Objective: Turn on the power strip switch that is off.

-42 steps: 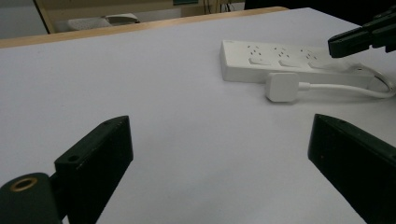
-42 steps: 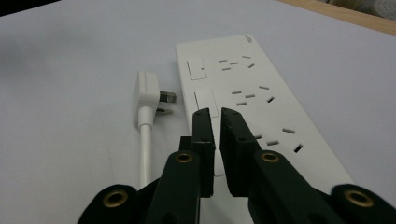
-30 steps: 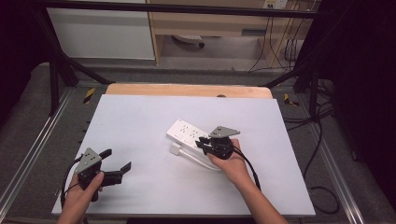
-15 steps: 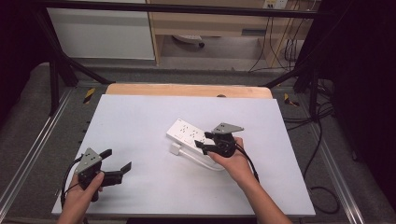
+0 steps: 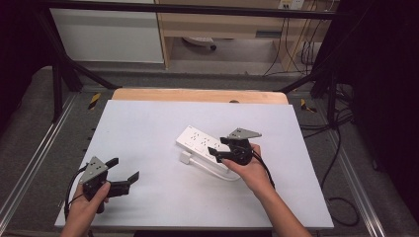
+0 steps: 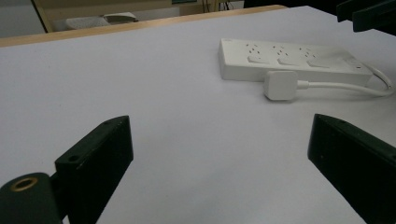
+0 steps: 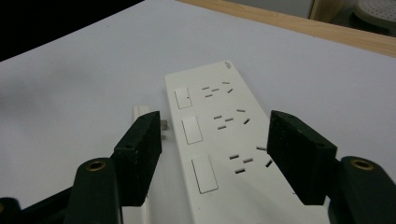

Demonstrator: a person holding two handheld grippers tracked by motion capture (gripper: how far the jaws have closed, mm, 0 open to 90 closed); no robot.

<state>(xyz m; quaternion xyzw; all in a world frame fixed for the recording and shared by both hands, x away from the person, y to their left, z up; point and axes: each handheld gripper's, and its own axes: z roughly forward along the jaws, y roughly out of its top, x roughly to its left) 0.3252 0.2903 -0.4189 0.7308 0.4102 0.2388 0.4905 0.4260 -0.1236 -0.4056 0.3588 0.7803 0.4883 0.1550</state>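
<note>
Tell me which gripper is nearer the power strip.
Right. The right gripper hangs over the power strip, jaws open astride it; the left gripper sits open near the table's front left corner.

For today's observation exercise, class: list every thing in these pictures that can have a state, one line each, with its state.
White plastic power strip: flat on the table, sockets up, all empty.
White plug on its cable: unplugged, lying beside the strip.
Left gripper: open, holding nothing.
Right gripper: jaws have just been opening, astride the strip, not pressing it.
</note>
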